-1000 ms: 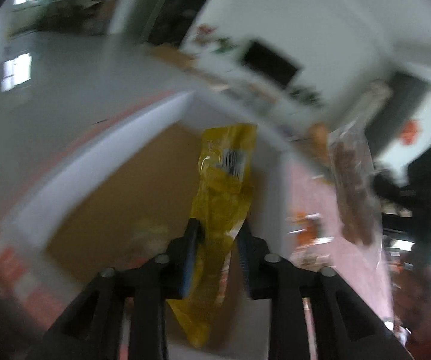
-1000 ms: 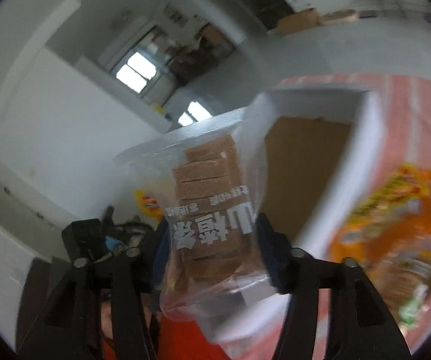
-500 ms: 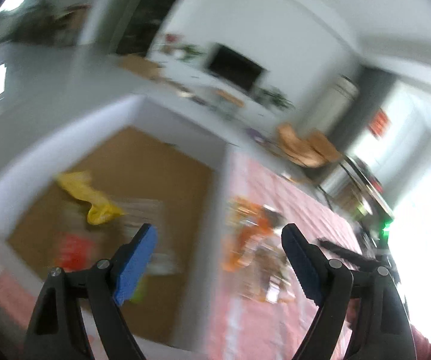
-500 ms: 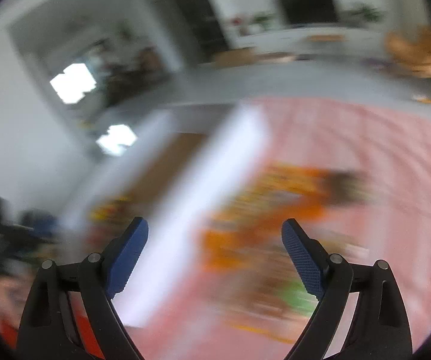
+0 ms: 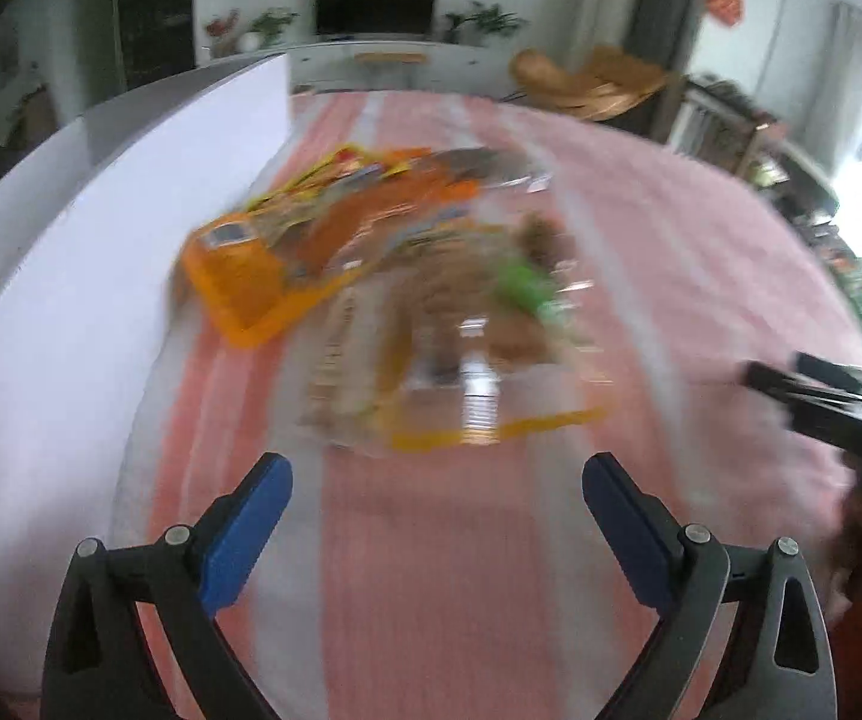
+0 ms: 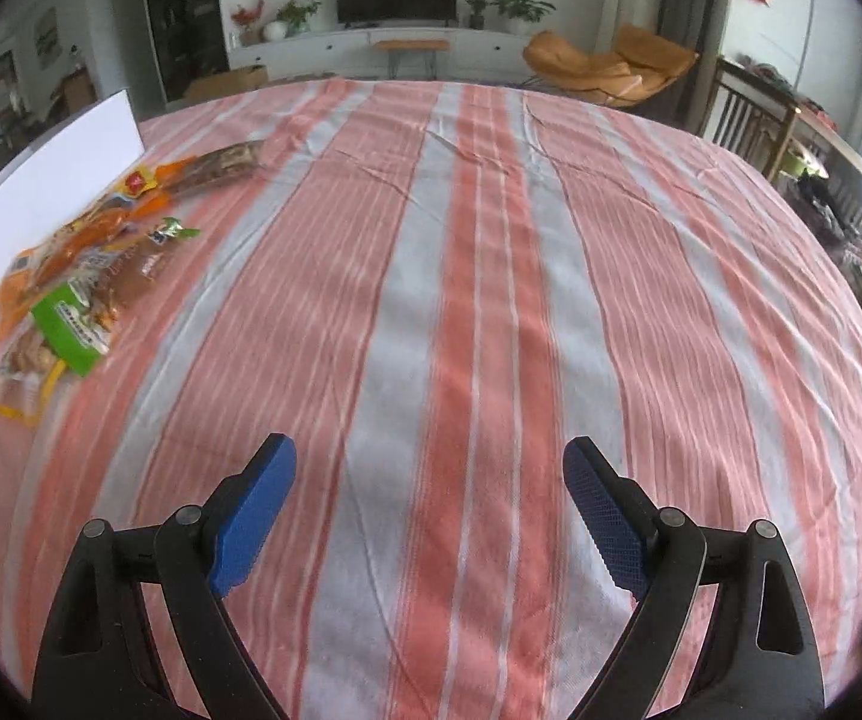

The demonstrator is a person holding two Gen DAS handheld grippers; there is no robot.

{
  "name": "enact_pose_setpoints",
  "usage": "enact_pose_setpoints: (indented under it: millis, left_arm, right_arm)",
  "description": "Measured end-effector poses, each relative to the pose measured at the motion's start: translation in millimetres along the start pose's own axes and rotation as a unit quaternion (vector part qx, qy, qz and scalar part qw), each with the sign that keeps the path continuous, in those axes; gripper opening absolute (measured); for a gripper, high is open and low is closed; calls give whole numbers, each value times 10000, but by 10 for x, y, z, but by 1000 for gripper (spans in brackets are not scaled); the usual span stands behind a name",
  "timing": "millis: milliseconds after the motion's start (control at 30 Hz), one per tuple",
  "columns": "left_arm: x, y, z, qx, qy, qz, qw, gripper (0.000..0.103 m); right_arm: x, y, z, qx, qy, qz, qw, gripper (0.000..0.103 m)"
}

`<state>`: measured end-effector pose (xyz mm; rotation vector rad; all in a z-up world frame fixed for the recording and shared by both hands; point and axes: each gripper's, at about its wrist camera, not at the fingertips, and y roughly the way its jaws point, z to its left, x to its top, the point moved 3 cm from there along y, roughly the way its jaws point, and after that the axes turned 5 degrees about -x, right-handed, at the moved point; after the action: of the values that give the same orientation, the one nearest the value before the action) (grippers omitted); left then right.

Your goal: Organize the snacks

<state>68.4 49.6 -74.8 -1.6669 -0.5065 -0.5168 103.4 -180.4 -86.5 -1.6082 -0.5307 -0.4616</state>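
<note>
A blurred heap of snack packets [image 5: 407,300] lies on the striped tablecloth beside the white box wall [image 5: 131,240]. It includes an orange packet [image 5: 251,276] and a clear packet with yellow edges [image 5: 479,402]. My left gripper [image 5: 437,492] hovers just short of the heap, its jaws opening with nothing between them. My right gripper [image 6: 431,480] stands open and empty over bare cloth. In its view the heap [image 6: 83,276] is far left, with a green-labelled packet [image 6: 68,324] on top. The right gripper's black tips [image 5: 821,396] show at the left view's right edge.
The red-and-white striped tablecloth [image 6: 491,300] covers the whole table. The white box wall [image 6: 41,180] stands along the left edge. Beyond the table are an orange lounge chair [image 6: 605,66], a TV cabinet [image 6: 395,42] and a wooden chair [image 6: 749,120].
Both grippers let go of their packets, the yellow one and the brown biscuit bag, and opened. Both swung away from the box, down toward the tablecloth.
</note>
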Motion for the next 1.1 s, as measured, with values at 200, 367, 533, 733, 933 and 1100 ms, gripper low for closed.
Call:
enact_pose_setpoints:
  millis: [200,367,533,733,933,1100]
  left_arm:
    - [-90,232,245,494,-170,47,9986,98]
    - [-107,244,275,523,-173,116,9984,103]
    - [-89,175,346,496,-166,107,9986,103]
    - [-121,165,348,494,-162,106,9986,103]
    - [-138,168,345,497,-164,105,9986,103]
    - [-141,165,345,492,-161,105,9986,103]
  right_arm:
    - [-122,10,-9,83,385,3,9992,93]
    - [-133,7,9,59,317,37,9995,96]
    - [-151,47,66,3,221,80,9997,98]
    - [-167,32,53,8,217,79,9997,98]
    - [-168,31,57,17,216,81,9997,98]
    - [-175,25,62,35,196,82,9998,99]
